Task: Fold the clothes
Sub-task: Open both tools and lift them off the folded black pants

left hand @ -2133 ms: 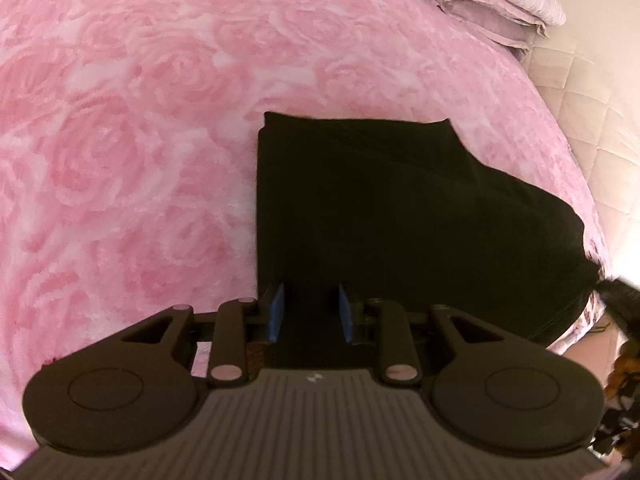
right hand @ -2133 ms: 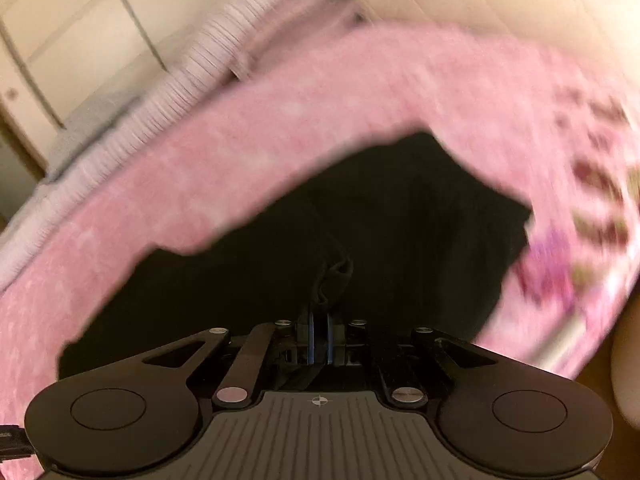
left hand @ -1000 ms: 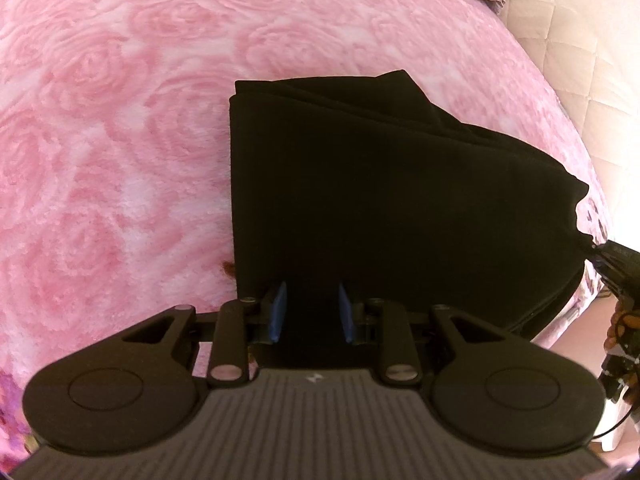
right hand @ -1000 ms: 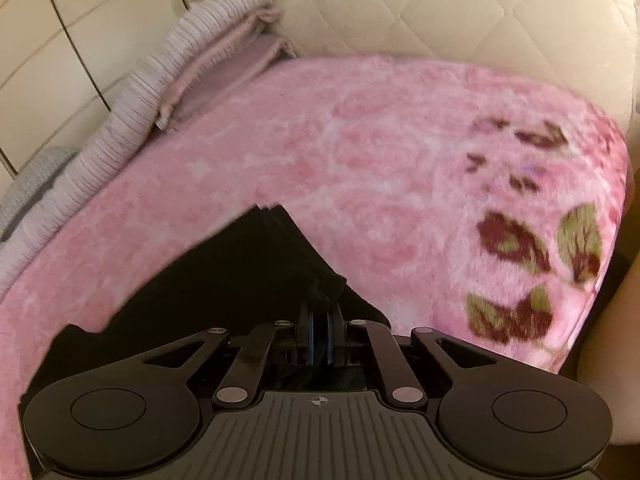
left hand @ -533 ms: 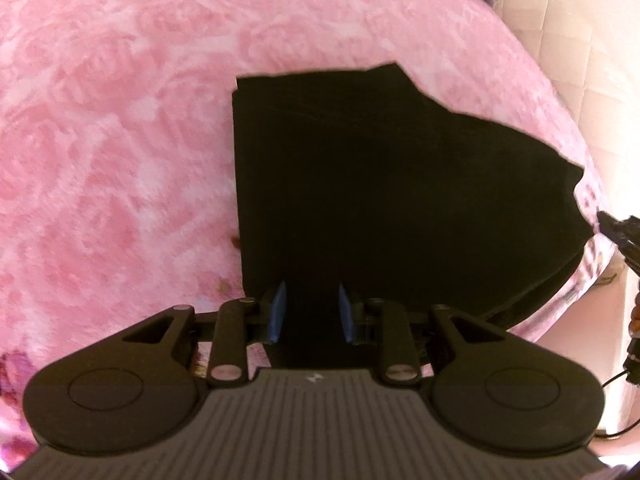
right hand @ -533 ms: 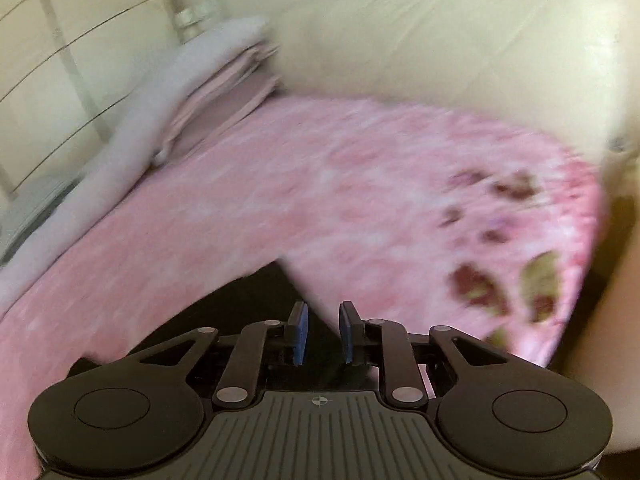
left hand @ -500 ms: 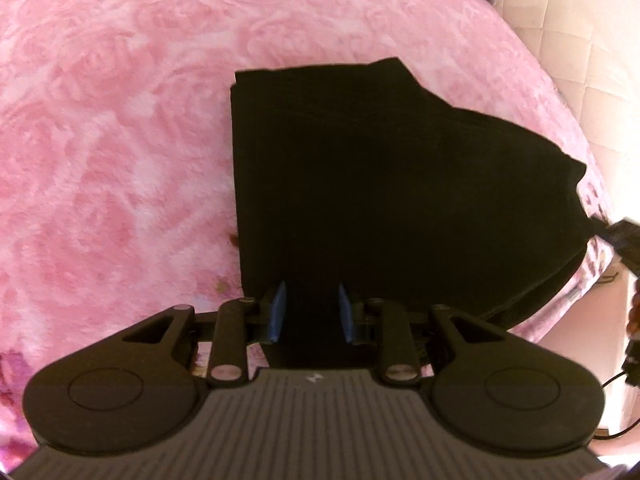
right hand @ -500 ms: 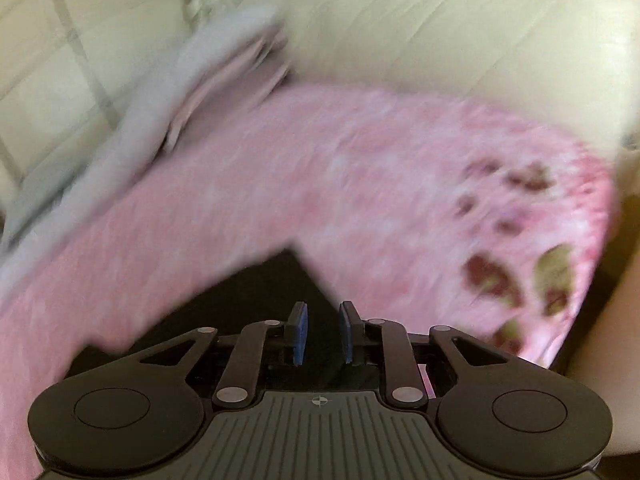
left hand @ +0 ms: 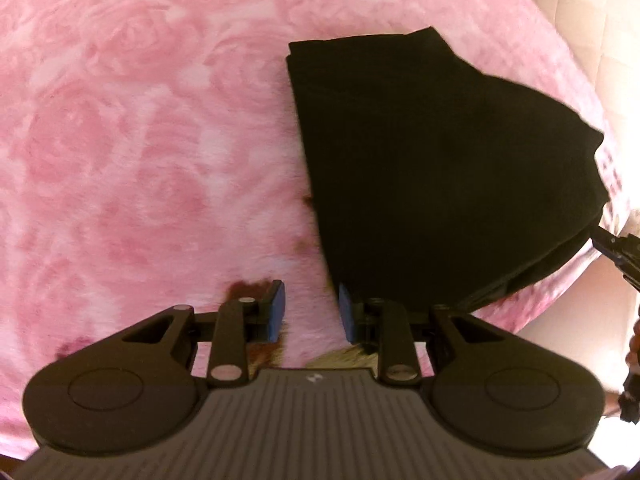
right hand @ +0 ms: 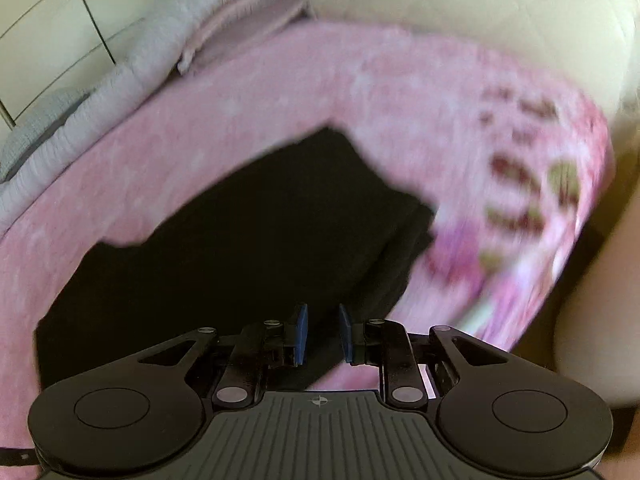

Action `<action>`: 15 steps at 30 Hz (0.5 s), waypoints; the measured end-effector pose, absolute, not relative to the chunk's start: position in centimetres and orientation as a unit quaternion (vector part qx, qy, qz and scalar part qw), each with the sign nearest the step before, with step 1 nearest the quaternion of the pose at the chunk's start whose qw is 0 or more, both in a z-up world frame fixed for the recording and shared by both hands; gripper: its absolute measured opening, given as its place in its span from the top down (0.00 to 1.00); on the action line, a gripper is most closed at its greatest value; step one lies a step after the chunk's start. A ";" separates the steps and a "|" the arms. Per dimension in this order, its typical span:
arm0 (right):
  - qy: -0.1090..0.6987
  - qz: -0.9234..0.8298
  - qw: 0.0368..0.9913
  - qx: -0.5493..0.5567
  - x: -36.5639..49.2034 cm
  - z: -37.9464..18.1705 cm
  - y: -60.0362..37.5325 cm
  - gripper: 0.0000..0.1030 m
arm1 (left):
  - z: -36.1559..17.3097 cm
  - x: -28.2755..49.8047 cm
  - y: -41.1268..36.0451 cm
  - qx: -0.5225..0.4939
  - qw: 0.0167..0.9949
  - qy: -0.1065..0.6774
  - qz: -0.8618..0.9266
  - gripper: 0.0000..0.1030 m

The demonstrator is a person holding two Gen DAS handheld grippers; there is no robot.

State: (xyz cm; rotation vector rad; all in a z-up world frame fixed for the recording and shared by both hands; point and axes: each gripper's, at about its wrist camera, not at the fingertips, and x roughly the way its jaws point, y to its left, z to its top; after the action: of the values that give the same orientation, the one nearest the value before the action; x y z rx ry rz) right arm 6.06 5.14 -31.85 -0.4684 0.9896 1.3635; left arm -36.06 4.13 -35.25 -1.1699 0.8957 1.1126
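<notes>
black garment (left hand: 432,168) lies folded flat on the pink blanket (left hand: 140,140), ahead-right of the left gripper (left hand: 308,312) and ahead-left of the right gripper (right hand: 322,332), both spread and empty; folding appears largely done, perhaps one tidying fold left.

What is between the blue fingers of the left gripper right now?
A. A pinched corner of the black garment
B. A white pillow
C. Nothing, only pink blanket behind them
C: the left gripper stands open beside the folded black garment, with only pink blanket showing through the gap.
</notes>
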 end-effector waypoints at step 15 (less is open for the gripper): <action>0.440 0.592 0.625 -0.255 -3.4 -31.1 -0.3 0.80 | -33.7 -37.8 5.5 -0.443 0.605 0.464 0.472 0.74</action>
State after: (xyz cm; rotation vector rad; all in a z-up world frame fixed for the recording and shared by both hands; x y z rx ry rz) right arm -3.43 -0.32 -31.06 -0.5850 1.0110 1.3596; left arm -37.81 5.54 -33.69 -1.0240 1.0734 1.0928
